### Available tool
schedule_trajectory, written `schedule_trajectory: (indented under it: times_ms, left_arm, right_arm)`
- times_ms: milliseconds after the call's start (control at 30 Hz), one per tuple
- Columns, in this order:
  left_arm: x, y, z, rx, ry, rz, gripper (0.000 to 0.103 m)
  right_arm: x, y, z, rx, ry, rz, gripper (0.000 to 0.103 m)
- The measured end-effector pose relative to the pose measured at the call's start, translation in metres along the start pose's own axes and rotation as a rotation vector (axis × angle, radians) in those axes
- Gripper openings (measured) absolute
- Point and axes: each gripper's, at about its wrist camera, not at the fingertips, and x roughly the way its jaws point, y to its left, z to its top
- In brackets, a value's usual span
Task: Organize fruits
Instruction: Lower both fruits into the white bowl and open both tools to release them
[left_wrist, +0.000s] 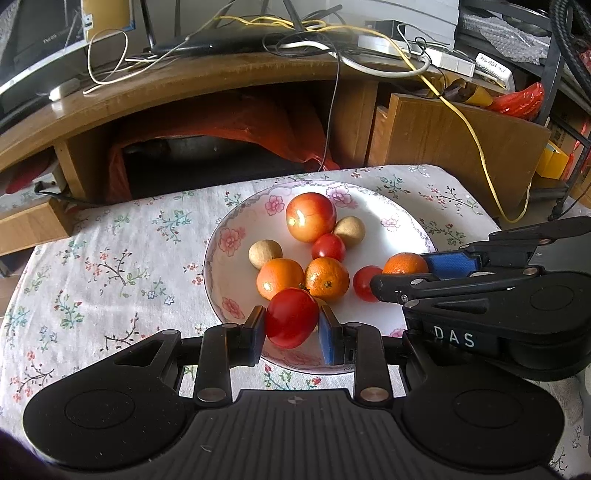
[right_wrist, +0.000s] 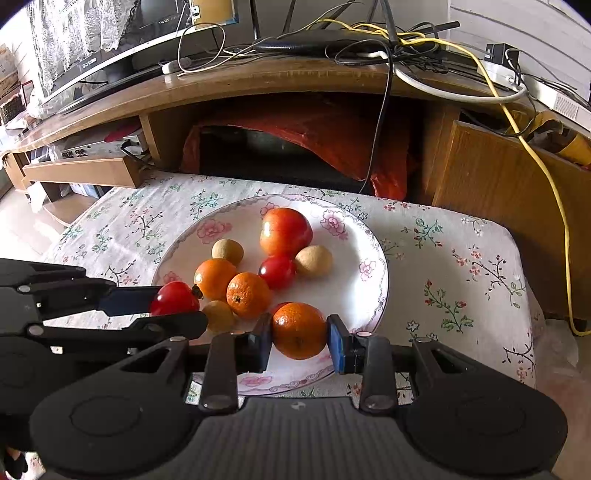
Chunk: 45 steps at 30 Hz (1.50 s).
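Observation:
A white floral plate (left_wrist: 373, 210) (right_wrist: 365, 266) on the flowered tablecloth holds a big red apple (left_wrist: 311, 216) (right_wrist: 285, 231), two mandarins (left_wrist: 327, 277) (right_wrist: 248, 294), small tomatoes (left_wrist: 328, 247) (right_wrist: 277, 271) and tan round fruits (left_wrist: 264, 253) (right_wrist: 313, 261). Over the plate's near rim my left gripper (left_wrist: 291, 325) is shut on a red tomato (left_wrist: 291, 323) (right_wrist: 174, 298). Beside it on the right, my right gripper (right_wrist: 300, 332) is shut on a mandarin (right_wrist: 300, 330) (left_wrist: 405, 263) above the plate's near right part. In the left wrist view the right gripper's body hides part of another tomato (left_wrist: 365, 282).
A wooden TV stand (left_wrist: 207, 79) (right_wrist: 258, 79) with tangled cables and a yellow cord (left_wrist: 476, 140) rises just behind the small table. A red bag (left_wrist: 236, 122) fills its lower opening. The table's cloth (left_wrist: 103, 266) (right_wrist: 454, 269) lies bare left and right of the plate.

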Motion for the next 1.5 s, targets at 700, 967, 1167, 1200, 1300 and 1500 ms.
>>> schedule_trajectory:
  times_ms: [700,967,1167,1200,1300,1500]
  left_arm:
    - [0.008,0.006,0.007,-0.032,-0.007,0.009,0.044]
    - [0.002,0.007,0.006,-0.042,-0.02,0.018,0.054]
    - [-0.007,0.004,0.004,-0.042,-0.036,0.021,0.066]
    - [-0.009,0.003,0.003,-0.036,-0.039,0.034,0.07]
    - [-0.016,-0.002,0.0,-0.015,-0.052,0.075,0.076]
    - [-0.029,-0.005,-0.007,-0.026,-0.063,0.103,0.085]
  right_arm:
    - [0.007,-0.002,0.006,0.007,-0.028,-0.019,0.033]
    - [0.003,-0.004,0.006,0.023,-0.03,-0.013,0.033]
    - [-0.006,-0.011,0.009,0.071,-0.042,0.003,0.034]
    - [-0.008,-0.012,0.009,0.078,-0.047,0.003,0.034]
    - [-0.016,-0.01,0.007,0.083,-0.055,-0.001,0.034]
    - [-0.036,-0.004,-0.002,0.075,-0.056,-0.018,0.034]
